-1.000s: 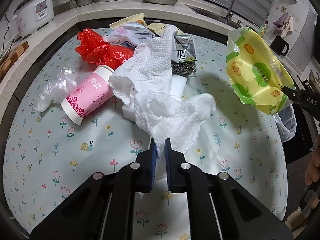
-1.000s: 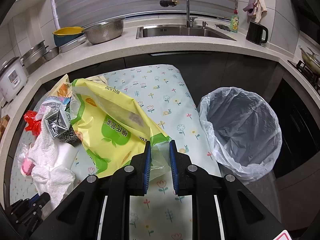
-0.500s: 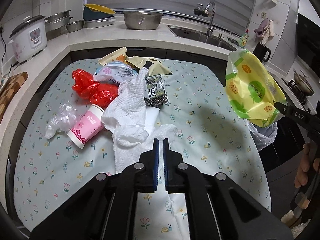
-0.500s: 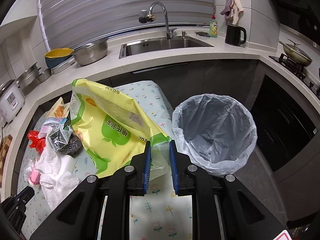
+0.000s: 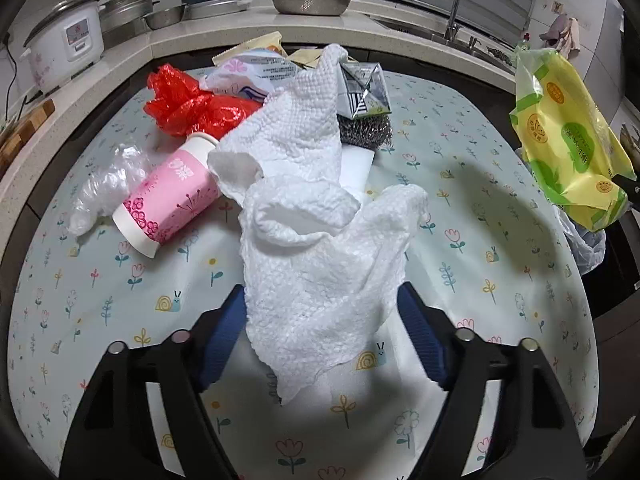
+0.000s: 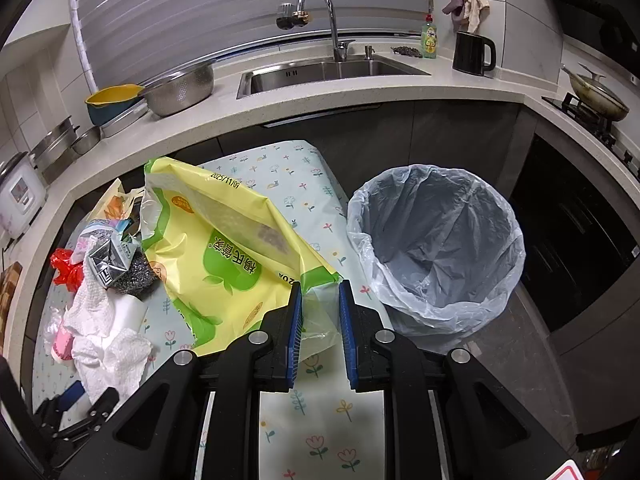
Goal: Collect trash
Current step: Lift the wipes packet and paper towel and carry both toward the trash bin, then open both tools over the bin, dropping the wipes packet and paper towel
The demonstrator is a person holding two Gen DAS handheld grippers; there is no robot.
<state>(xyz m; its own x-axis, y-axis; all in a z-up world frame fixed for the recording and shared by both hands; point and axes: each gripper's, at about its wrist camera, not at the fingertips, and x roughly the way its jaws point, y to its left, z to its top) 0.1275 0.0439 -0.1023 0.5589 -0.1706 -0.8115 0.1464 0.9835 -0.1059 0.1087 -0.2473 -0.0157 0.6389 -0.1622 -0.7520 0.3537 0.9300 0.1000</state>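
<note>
A pink paper cup (image 5: 168,196) lies on its side on the floral table (image 5: 472,240). Beside it the left gripper (image 5: 320,320), clamped on the white paper towel (image 5: 316,240) half a second ago, now stands spread wide around it. At right, the right gripper (image 6: 319,320) still pinches the yellow wrapper (image 6: 224,264) near the lined bin (image 6: 436,240)

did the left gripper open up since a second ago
Yes. The left gripper was pinched shut on the paper towel; its jaws now stand wide apart either side of it.
</note>
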